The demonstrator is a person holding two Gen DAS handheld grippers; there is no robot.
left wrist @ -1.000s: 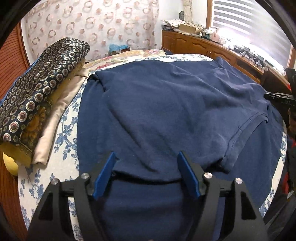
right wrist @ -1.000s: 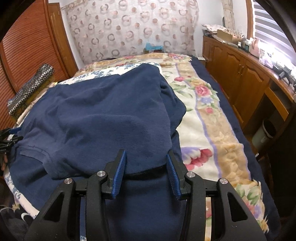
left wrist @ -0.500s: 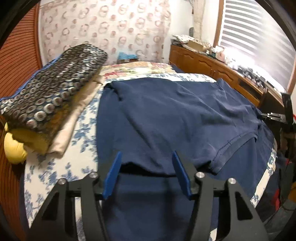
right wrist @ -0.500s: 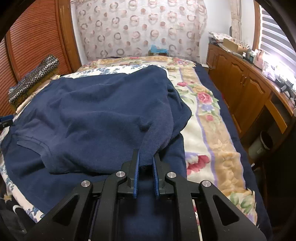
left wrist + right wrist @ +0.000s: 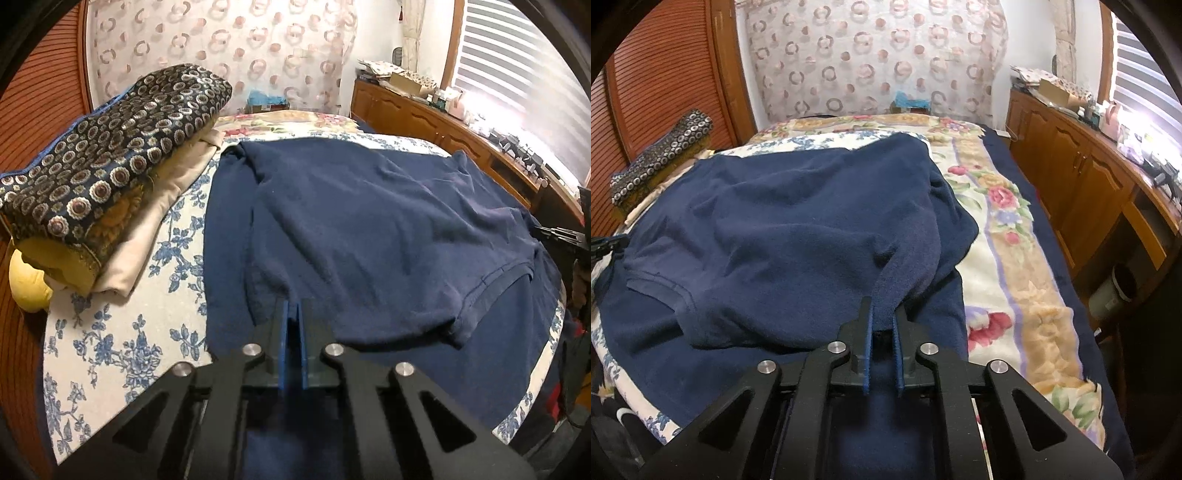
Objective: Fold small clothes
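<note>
A navy shirt [image 5: 369, 229] lies spread on the bed, its near part folded back so a hem edge faces me. In the left wrist view my left gripper [image 5: 292, 306] is closing, its blue pads pinching the near left edge of the folded layer. In the right wrist view my right gripper [image 5: 884, 314] is also closing, with a ridge of the same shirt [image 5: 783, 236] pulled up between its pads at the near right edge. The right gripper's black body [image 5: 565, 236] shows at the left view's right border.
Folded patterned bedding [image 5: 110, 177] and a yellow pillow [image 5: 27, 280] are stacked along the bed's left side. A flowered blanket [image 5: 1008, 258] covers the right side. Wooden cabinets [image 5: 1082, 184] with a bin [image 5: 1115, 291] run along the right wall.
Both grippers went from open, straddling the shirt's folded edge, to closed on it. The right closed first, then the left. The left view shifted a little sideways.
</note>
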